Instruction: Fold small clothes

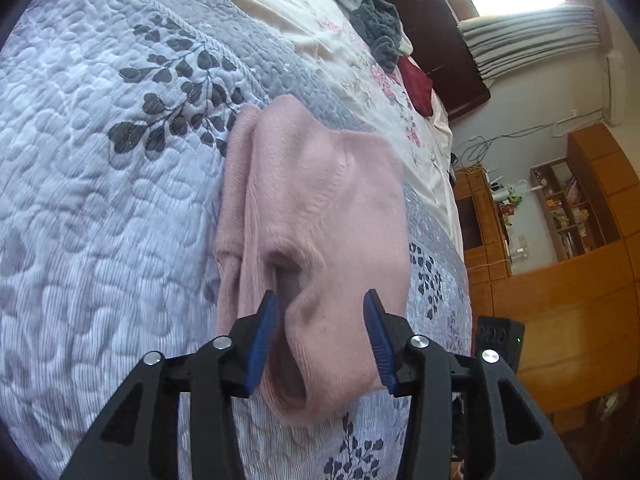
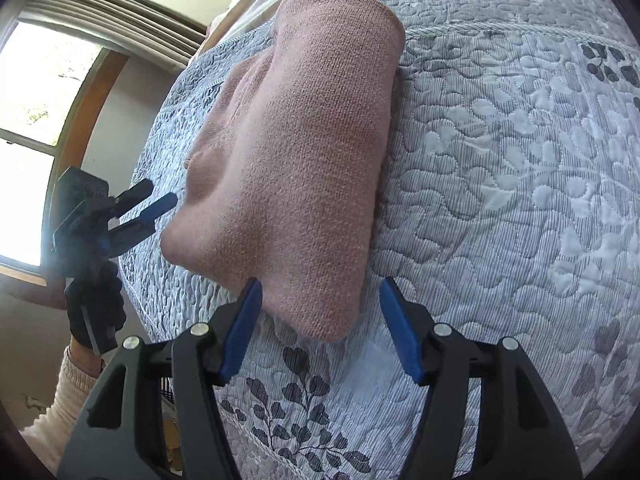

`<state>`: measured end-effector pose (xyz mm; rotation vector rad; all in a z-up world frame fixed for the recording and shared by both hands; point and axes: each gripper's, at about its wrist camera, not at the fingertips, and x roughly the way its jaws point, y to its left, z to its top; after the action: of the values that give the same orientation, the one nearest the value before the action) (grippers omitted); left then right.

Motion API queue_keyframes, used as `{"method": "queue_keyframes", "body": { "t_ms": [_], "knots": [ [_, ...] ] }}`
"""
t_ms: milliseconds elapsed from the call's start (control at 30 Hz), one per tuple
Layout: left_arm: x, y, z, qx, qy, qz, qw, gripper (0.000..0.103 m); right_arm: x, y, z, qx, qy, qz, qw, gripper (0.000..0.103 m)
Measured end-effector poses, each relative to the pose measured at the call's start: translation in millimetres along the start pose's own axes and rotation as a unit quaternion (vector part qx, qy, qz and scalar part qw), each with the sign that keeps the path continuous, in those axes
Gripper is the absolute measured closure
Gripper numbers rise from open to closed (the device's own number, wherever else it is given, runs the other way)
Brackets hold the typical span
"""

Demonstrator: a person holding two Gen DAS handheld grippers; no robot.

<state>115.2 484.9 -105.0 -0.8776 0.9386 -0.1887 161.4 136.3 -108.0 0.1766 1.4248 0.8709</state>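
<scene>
While no writing shows, both grippers' jaws gape empty over pink knit point(image 1: 316, 200).

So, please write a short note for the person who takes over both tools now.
Left tool: open, the pink knit garment lies between its fingers, not gripped.
Right tool: open, just at the garment's near end, holding nothing.
The garment lies on the quilted bedspread as a narrow bundle with an opening at one end.
Left: whether more folds are needed is unclear. Grey clothes and a dark red item wait further up the bed.

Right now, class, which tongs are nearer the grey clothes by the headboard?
Left. The left tongs face up the bed toward the grey clothes; the right tongs view doesn't show them.
</scene>
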Motion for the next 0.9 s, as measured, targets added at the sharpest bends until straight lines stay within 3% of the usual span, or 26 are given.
{"method": "queue_keyframes", "body": {
  "t_ms": [100,200,233,267,300,467,667,767,900],
  "knots": [
    [13,-4,-11,-0.006,0.024,-0.004,0.9997,0.052,7,0,-4,0.008,0.004,-0.001,1.000,0.041],
    [30,-3,-14,-0.006,0.040,0.022,0.9989,0.056,11,4,-8,0.005,0.006,-0.013,1.000,0.041],
    [34,0,-15,-0.011,0.043,0.011,0.9990,0.078,12,5,-8,0.003,0.006,-0.013,1.000,0.041],
    [36,3,-15,-0.021,0.047,-0.002,0.9987,0.091,11,6,-8,0.002,0.006,-0.011,1.000,0.041],
    [32,7,-14,-0.031,0.040,-0.011,0.9987,0.096,11,8,-10,0.002,0.005,-0.009,1.000,0.041],
    [-4,23,-8,-0.039,-0.010,-0.025,0.9989,0.096,5,6,-6,0.009,0.000,0.012,1.000,0.039],
    [12,27,-14,-0.023,0.023,-0.011,0.9994,0.096,34,7,7,0.045,0.020,0.047,0.998,0.040],
    [21,30,-14,-0.006,0.028,0.019,0.9994,0.096,42,6,3,0.047,0.027,0.036,0.998,0.072],
    [39,43,-21,-0.005,0.041,0.029,0.9987,0.095,52,4,-8,0.036,0.037,-0.012,0.999,0.076]
  ]
}}
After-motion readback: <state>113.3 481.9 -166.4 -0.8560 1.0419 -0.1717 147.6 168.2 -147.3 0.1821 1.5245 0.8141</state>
